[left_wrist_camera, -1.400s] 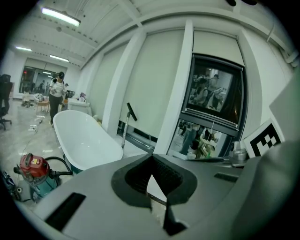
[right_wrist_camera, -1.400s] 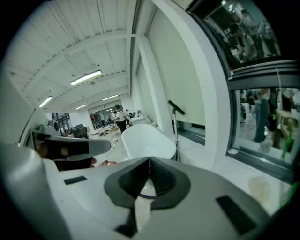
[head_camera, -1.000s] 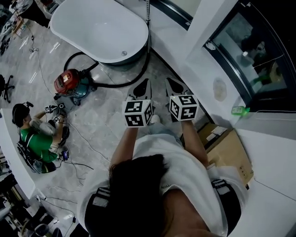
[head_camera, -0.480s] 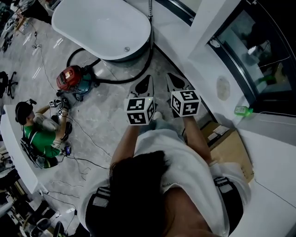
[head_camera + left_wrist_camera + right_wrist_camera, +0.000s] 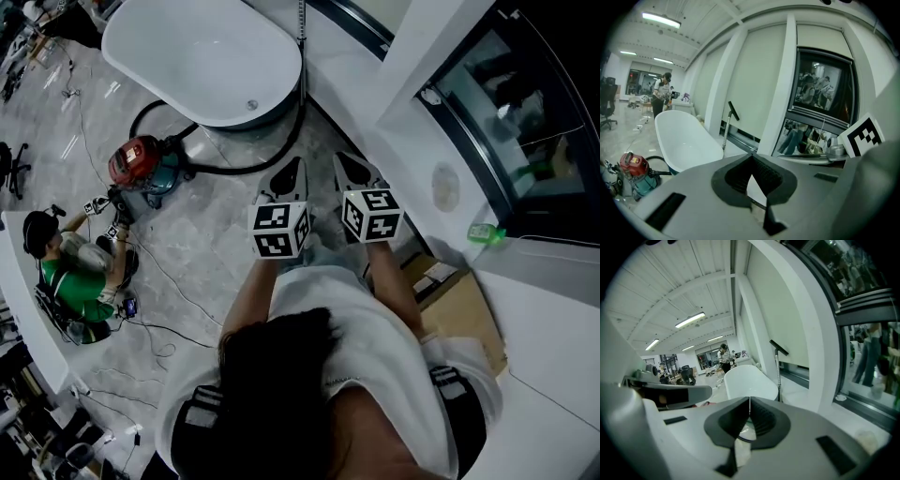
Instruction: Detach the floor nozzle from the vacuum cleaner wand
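Note:
A red canister vacuum (image 5: 139, 161) on a teal base stands on the marble floor left of me, also at the left edge of the left gripper view as the vacuum (image 5: 633, 166). Its black hose (image 5: 272, 155) curls round the foot of the white bathtub (image 5: 202, 56). The thin wand (image 5: 301, 21) stands upright against the wall behind the tub; the wand (image 5: 726, 129) and the wand (image 5: 778, 373) show ahead of both grippers. Its lower end and the floor nozzle are hidden. My left gripper (image 5: 291, 167) and right gripper (image 5: 343, 161) hang side by side, both shut on nothing, well short of the wand.
A person in a green shirt (image 5: 73, 281) sits on the floor at the left among cables. A cardboard box (image 5: 464, 305) lies at my right by the white wall and window ledge, where a green bottle (image 5: 485, 231) stands. The tub (image 5: 686, 140) fills the space ahead.
Both grippers stay shut and side by side in the same place. Only the head view has swayed a little, and the seated person has shifted their arms.

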`<state>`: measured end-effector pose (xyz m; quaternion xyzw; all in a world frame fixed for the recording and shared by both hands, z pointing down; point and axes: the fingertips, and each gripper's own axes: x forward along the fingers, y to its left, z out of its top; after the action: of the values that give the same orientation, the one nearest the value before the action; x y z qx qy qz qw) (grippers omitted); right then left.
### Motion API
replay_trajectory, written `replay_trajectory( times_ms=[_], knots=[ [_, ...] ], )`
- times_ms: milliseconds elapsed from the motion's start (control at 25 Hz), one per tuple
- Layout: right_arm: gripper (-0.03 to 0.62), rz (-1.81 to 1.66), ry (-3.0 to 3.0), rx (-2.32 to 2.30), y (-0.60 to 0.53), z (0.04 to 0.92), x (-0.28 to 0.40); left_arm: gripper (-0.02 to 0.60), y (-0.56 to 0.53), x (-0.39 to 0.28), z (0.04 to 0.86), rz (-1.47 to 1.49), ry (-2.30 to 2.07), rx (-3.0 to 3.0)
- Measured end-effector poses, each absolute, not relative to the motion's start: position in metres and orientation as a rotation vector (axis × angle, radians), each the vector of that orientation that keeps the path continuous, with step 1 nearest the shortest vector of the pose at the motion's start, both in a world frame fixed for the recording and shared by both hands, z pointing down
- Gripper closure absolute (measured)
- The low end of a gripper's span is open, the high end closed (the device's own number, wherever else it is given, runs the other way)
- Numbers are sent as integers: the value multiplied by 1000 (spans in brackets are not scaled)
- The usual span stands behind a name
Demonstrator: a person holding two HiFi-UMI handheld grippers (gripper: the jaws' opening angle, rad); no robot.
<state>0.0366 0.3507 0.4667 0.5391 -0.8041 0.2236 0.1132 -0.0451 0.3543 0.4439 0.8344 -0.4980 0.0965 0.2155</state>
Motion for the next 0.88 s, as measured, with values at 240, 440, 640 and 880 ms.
replay_trajectory(
  times_ms=[240,440,640,880],
  knots=[
    [580,638,-2348,1588,340,469,39,578,340,-46,445,247,-1385,2317],
    [580,628,-2345,1600,328,470,43,577,330,-42,448,248,-1375,2328],
    [580,629,-2335,1591,310,475,43,577,314,-46,452,246,-1379,2312],
    [580,637,-2310,1592,286,478,41,577,288,-52,458,247,-1374,2287]
  ],
)
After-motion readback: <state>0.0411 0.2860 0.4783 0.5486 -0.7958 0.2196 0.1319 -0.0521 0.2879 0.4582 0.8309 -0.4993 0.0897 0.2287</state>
